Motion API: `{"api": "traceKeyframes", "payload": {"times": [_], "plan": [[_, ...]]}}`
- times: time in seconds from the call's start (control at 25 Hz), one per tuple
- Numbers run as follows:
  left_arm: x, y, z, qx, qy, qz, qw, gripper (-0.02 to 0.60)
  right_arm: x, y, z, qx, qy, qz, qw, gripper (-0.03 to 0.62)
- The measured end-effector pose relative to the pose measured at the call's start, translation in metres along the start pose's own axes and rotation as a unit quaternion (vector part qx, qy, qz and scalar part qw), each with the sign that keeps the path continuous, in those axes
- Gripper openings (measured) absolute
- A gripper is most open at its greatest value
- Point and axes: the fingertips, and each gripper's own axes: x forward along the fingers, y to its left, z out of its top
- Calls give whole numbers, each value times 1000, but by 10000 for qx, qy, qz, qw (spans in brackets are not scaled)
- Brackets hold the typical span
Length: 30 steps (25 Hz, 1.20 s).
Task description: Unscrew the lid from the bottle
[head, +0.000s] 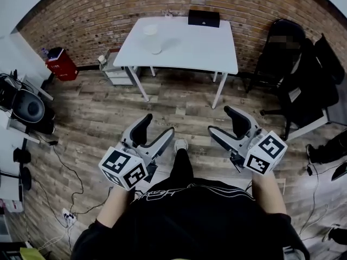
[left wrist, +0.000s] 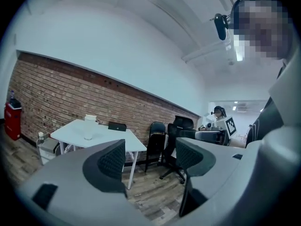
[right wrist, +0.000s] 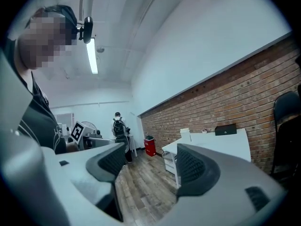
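A small clear bottle (head: 156,49) stands on the white table (head: 206,53) across the room, with a white round object (head: 150,30) behind it. From the left gripper view the bottle (left wrist: 88,132) appears small and far beyond the jaws. Both grippers are held in front of the person's body, far from the table. My left gripper (head: 157,129) is open with nothing between its jaws; in its own view, the left gripper (left wrist: 148,157) has only floor between its pads. My right gripper (head: 221,121) is open and empty too, as the right gripper (right wrist: 148,161) confirms in its own view.
A black box (head: 204,18) lies at the table's far edge. A drawer unit (head: 119,72) and a red bin (head: 60,64) stand left of the table, black chairs (head: 293,75) to its right. Cables (head: 59,172) run over the wooden floor. A person (right wrist: 118,126) stands far off.
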Motion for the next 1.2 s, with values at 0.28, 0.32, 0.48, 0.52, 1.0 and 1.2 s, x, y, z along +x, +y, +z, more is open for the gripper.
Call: {"api": "traceKeyframes", "payload": {"times": [0.28,0.32,0.48,0.52,1.0,1.2], "plan": [[80,106,26,-224,9,205,9995,339,95,-88,22,113,119,16,9999,353],[93,122,30,-210,26,243,9995,339,110,-101,24,121,175,33,9998,354],[144,186,39,-243,174,396,9988,344,172,-158,28,226,421,32,9989,360],[156,202,42,-259,208,430,9985,345,188,-171,30,267,460,51,9986,362],[232,349,53,-21,453,1150,9923,365,335,-246,51,110,824,340,9960,380],[264,382,45,89,553,1200,9912,370,375,-270,47,-44,1049,410,9936,380]]}}
